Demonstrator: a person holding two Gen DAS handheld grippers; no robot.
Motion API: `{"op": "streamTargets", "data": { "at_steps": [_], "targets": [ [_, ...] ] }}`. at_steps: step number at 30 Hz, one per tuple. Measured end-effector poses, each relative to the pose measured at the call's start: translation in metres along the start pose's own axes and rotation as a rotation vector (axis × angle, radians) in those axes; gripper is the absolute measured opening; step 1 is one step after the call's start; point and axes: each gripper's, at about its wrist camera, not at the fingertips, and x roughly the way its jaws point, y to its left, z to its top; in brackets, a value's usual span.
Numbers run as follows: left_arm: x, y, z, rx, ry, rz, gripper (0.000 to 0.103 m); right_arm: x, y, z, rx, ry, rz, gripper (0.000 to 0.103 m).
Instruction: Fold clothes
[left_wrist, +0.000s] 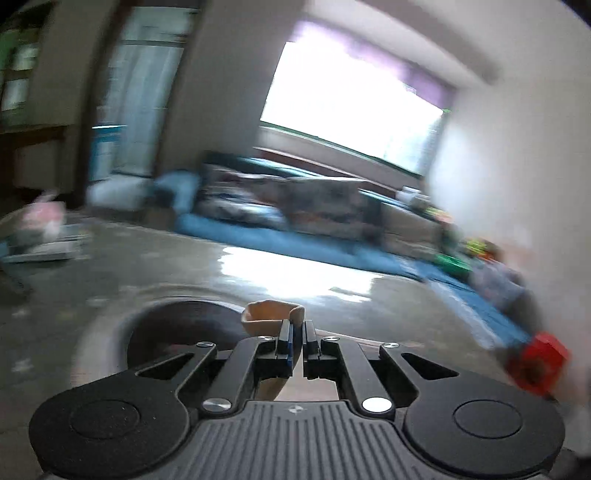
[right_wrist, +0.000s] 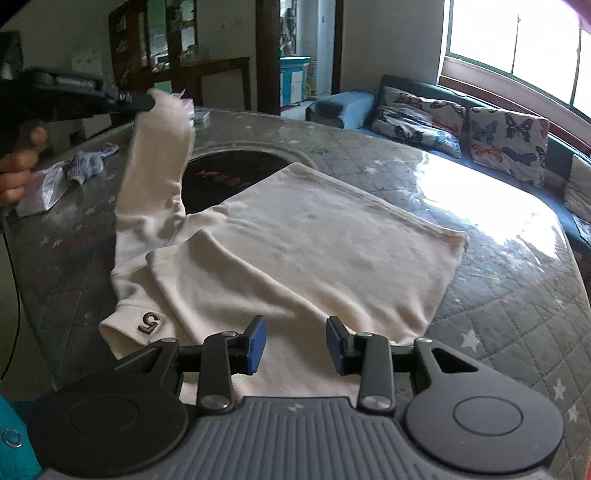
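Observation:
A cream sweater (right_wrist: 295, 251) lies spread on the quilted grey table (right_wrist: 517, 302), its near sleeve folded across with a "5" patch (right_wrist: 148, 322) at the cuff. My left gripper (right_wrist: 147, 100) holds the far sleeve (right_wrist: 159, 158) lifted off the table at upper left, shut on its end. In the left wrist view the left gripper (left_wrist: 298, 326) is shut on a cream cuff (left_wrist: 271, 314) that pokes out beyond the tips. My right gripper (right_wrist: 295, 341) hovers open over the sweater's near edge, nothing between its pads.
A dark round inset (right_wrist: 229, 173) sits in the table behind the sweater. A small grey knit item (right_wrist: 86, 166) and a plastic packet (right_wrist: 40, 188) lie at the left edge by a person's hand (right_wrist: 18, 162). A sofa with butterfly cushions (right_wrist: 506, 140) stands beyond.

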Motion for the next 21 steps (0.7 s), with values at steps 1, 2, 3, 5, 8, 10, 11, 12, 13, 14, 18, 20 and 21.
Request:
{"op": "streamTargets", "data": {
  "at_steps": [1, 2, 3, 5, 8, 10, 11, 12, 13, 14, 18, 20, 21],
  "targets": [
    [0.001, -0.014, -0.002, 0.03, 0.01, -0.038, 0.005, -0.002, -0.002, -0.001, 0.006, -0.003, -0.005, 0.036],
    [0.004, -0.027, -0.006, 0.057, 0.022, -0.076, 0.005, -0.003, -0.004, -0.003, 0.015, -0.003, -0.012, 0.036],
    [0.007, -0.038, -0.01, 0.076, 0.038, -0.114, 0.005, -0.004, -0.007, -0.005, 0.026, -0.001, -0.019, 0.036],
    [0.015, -0.056, -0.021, 0.108, 0.083, -0.182, 0.006, -0.006, -0.011, -0.008, 0.042, 0.001, -0.027, 0.036],
    [0.025, -0.073, -0.038, 0.138, 0.165, -0.263, 0.01, -0.01, -0.015, -0.012, 0.058, 0.003, -0.037, 0.036],
    [0.029, -0.082, -0.05, 0.165, 0.21, -0.304, 0.012, -0.014, -0.018, -0.015, 0.068, 0.003, -0.044, 0.036],
    [0.028, -0.082, -0.055, 0.194, 0.212, -0.293, 0.013, -0.015, -0.019, -0.016, 0.072, 0.003, -0.048, 0.036],
    [0.027, -0.078, -0.058, 0.208, 0.21, -0.273, 0.016, -0.017, -0.021, -0.017, 0.075, 0.004, -0.051, 0.036],
    [0.026, -0.071, -0.059, 0.203, 0.212, -0.251, 0.018, -0.018, -0.022, -0.018, 0.082, 0.003, -0.051, 0.036],
    [0.024, -0.064, -0.06, 0.199, 0.214, -0.228, 0.02, -0.02, -0.023, -0.018, 0.09, 0.001, -0.047, 0.036],
    [0.022, -0.024, -0.066, 0.196, 0.224, -0.079, 0.025, -0.019, -0.025, -0.016, 0.129, -0.002, 0.005, 0.036],
    [0.02, -0.005, -0.072, 0.191, 0.24, -0.026, 0.028, -0.012, -0.023, -0.014, 0.149, 0.014, 0.041, 0.035],
    [0.017, 0.003, -0.075, 0.187, 0.249, -0.007, 0.035, -0.008, -0.022, -0.014, 0.153, 0.025, 0.047, 0.035]
  ]
}}
